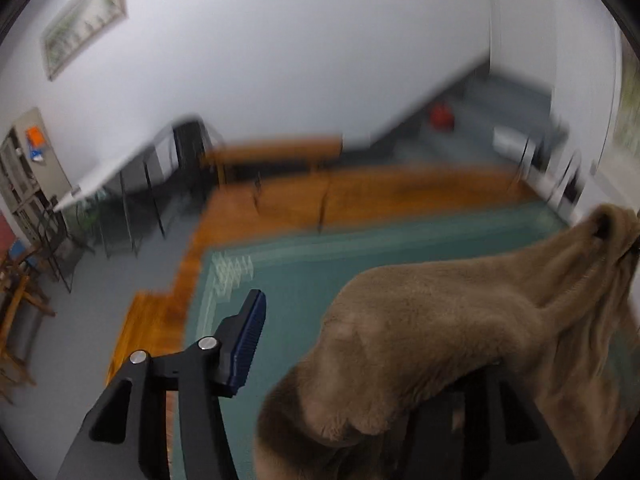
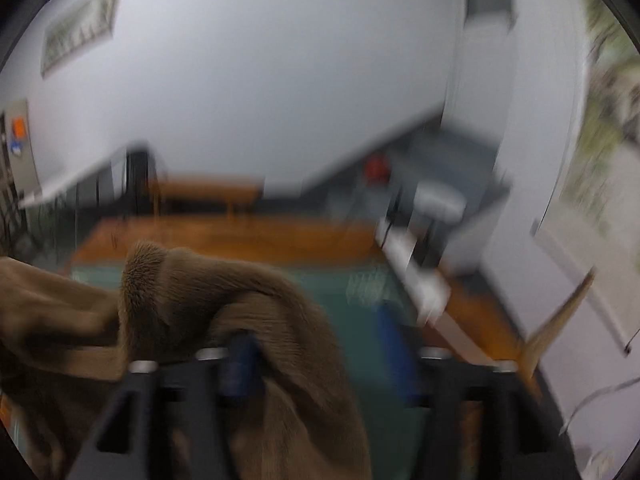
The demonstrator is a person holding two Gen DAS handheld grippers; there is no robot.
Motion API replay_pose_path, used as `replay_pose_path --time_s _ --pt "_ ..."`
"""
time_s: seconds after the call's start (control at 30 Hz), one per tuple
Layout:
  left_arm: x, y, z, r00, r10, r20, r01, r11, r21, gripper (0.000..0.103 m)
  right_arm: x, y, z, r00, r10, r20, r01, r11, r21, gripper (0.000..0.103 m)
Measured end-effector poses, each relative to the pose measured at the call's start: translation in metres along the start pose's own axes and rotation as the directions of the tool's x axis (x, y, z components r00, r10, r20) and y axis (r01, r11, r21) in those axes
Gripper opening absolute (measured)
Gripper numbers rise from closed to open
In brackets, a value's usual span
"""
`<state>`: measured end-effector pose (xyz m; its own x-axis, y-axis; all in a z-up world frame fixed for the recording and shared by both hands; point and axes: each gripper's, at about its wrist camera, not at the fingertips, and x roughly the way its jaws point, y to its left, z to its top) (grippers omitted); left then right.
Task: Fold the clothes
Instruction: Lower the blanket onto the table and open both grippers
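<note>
A brown fleecy garment [image 1: 432, 320] hangs over the right finger of my left gripper [image 1: 372, 332] and hides it. The left finger's blue pad [image 1: 250, 340] stands bare and far from the cloth, so the jaws are open above the green mat [image 1: 280, 264]. In the right wrist view the same garment [image 2: 248, 300] drapes over the left finger [image 2: 240, 360] of my right gripper [image 2: 316, 328]. Its right blue pad [image 2: 394, 344] is free, with the mat [image 2: 352, 284] showing in the gap. Both views are blurred.
The mat lies on a wooden table [image 1: 380, 196]. Beyond it stand a wooden bench [image 1: 276, 150], a white folding table [image 1: 112, 172] with chairs at the left, a red object [image 1: 440, 116] on the floor and a white stool [image 2: 440, 202] at the right.
</note>
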<state>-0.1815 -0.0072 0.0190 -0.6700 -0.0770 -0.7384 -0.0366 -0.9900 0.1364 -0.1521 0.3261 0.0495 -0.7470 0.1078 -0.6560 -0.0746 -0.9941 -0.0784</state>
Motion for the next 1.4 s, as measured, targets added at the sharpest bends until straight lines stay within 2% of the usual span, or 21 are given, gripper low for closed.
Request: replay_pose_path --time_s 0.07,0.17,0.23,0.3,0.5,0.57,0.7,0.83,0.93,1.0,1.03,1.13,1.27,1.33,1.4 --pt "0.036 -0.01 -0.018 0.997 0.002 -0.079 0.001 0.999 0.04 0.057 0.023 0.004 -0.016 0.997 0.031 -0.068 -0.032 0.999 -0.01 0.069" --pt "0.055 -0.015 -0.041 0.993 -0.007 -0.117 0.013 0.998 0.056 0.057 0.029 0.003 -0.049 0.994 0.035 -0.101 -0.039 0.999 -0.036 0.072" --pt "0.058 -0.013 -0.045 0.993 -0.015 -0.116 0.022 0.998 0.053 0.058 0.031 0.004 -0.072 0.99 0.056 -0.129 -0.059 0.998 -0.018 0.072" --pt "0.06 -0.012 -0.049 0.993 -0.024 -0.115 0.029 0.998 0.049 0.063 0.034 -0.006 -0.07 0.984 0.102 -0.148 -0.1 0.995 0.015 0.072" --pt "0.082 -0.015 -0.025 0.994 -0.039 -0.104 0.043 0.999 0.033 0.065 0.064 0.032 -0.059 0.957 0.183 -0.224 -0.2 0.978 -0.059 0.075" --pt "0.088 -0.017 -0.009 0.996 -0.021 -0.084 0.025 0.999 0.046 0.065 0.077 0.05 -0.056 0.949 0.188 -0.254 -0.22 0.97 -0.102 0.075" --pt "0.11 -0.004 0.02 0.996 0.013 -0.091 -0.015 1.0 -0.018 0.065 0.115 0.074 -0.045 0.917 0.21 -0.338 -0.263 0.957 -0.12 0.075" --pt "0.129 0.018 0.04 0.992 0.008 -0.122 -0.023 0.992 -0.125 0.065 0.146 0.085 -0.019 0.938 0.153 -0.31 -0.197 0.973 -0.116 0.075" --pt "0.134 0.03 0.042 0.988 -0.044 -0.15 0.015 0.982 -0.189 0.065 0.146 0.077 0.006 0.967 0.125 -0.221 -0.136 0.99 -0.038 0.075" --pt "0.142 0.037 0.038 0.972 -0.113 -0.204 0.06 0.967 -0.249 0.07 0.142 0.071 0.013 0.967 0.144 -0.21 -0.142 0.99 0.025 0.075" --pt "0.146 0.039 0.034 0.961 -0.149 -0.234 0.084 0.961 -0.265 0.072 0.139 0.069 0.013 0.96 0.176 -0.217 -0.17 0.984 0.044 0.075" --pt "0.144 0.035 0.021 0.939 -0.187 -0.29 0.12 0.965 -0.231 0.072 0.123 0.073 0.0 0.941 0.227 -0.253 -0.234 0.972 0.005 0.075" --pt "0.114 0.019 0.002 0.945 -0.174 -0.276 0.147 0.982 -0.118 0.075 0.087 0.076 -0.026 0.923 0.263 -0.28 -0.296 0.952 -0.082 0.075" --pt "0.105 0.013 -0.005 0.949 -0.155 -0.274 0.138 0.987 -0.08 0.08 0.081 0.074 -0.036 0.915 0.265 -0.303 -0.304 0.949 -0.089 0.075" --pt "0.101 0.006 -0.009 0.954 -0.126 -0.273 0.119 0.992 -0.042 0.08 0.083 0.069 -0.044 0.907 0.259 -0.331 -0.302 0.95 -0.084 0.076"
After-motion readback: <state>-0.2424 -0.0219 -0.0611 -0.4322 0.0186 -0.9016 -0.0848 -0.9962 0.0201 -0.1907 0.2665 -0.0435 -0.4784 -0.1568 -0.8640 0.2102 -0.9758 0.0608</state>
